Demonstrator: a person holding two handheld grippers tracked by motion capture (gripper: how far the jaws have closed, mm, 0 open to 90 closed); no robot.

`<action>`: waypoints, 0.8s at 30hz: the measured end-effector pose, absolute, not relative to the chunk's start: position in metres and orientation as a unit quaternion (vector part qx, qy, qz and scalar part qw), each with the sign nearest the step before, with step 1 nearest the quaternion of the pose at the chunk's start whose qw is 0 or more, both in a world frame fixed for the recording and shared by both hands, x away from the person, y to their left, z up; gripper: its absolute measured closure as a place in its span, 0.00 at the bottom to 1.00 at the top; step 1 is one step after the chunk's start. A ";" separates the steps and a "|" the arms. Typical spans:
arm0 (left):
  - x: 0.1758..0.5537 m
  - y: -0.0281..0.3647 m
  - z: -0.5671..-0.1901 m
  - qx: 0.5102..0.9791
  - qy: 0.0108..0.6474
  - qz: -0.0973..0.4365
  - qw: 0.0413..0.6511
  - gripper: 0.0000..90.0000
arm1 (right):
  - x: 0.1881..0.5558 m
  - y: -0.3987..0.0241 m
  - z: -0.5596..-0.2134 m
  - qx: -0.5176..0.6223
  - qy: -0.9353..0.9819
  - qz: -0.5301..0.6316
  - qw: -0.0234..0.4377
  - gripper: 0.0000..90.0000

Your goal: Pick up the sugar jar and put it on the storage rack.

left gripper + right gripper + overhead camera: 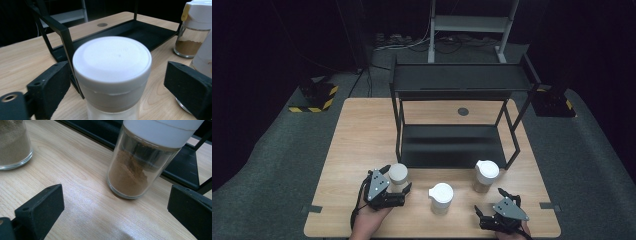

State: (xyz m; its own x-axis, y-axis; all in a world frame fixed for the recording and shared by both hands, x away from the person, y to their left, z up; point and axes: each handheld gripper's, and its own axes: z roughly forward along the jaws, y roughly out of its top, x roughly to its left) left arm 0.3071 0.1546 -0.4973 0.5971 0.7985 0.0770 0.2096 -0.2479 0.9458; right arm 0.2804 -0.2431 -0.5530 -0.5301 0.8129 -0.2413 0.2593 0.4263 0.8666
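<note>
A white-lidded jar [112,75] runs off the bottom edge in the left gripper view, its contents unseen; the left tool [117,87] has jaws flanking it, contact unclear. In the right gripper view, the brown-powder jar [140,165] loses its lid top at the frame edge.

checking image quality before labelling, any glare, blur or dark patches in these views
High view: table lit, the floor around it falling to black. Left gripper view: white jar lid close and slightly soft, its jar cropped at the bottom edge. Right gripper view: pale sheen on the wood before the brown spice jar.
</note>
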 end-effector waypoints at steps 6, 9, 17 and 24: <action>0.309 0.157 -0.501 0.735 0.349 0.285 0.507 0.21 | 0.281 -0.243 -0.553 0.346 0.774 0.408 0.338 0.00; 0.309 0.158 -0.503 0.733 0.351 0.281 0.511 0.25 | 0.280 -0.243 -0.553 0.347 0.774 0.409 0.338 0.00; 0.308 0.161 -0.506 0.732 0.350 0.283 0.511 0.38 | 0.280 -0.243 -0.553 0.346 0.774 0.408 0.338 0.00; 0.307 0.161 -0.507 0.731 0.348 0.287 0.512 0.38 | 0.280 -0.243 -0.553 0.346 0.774 0.409 0.338 0.00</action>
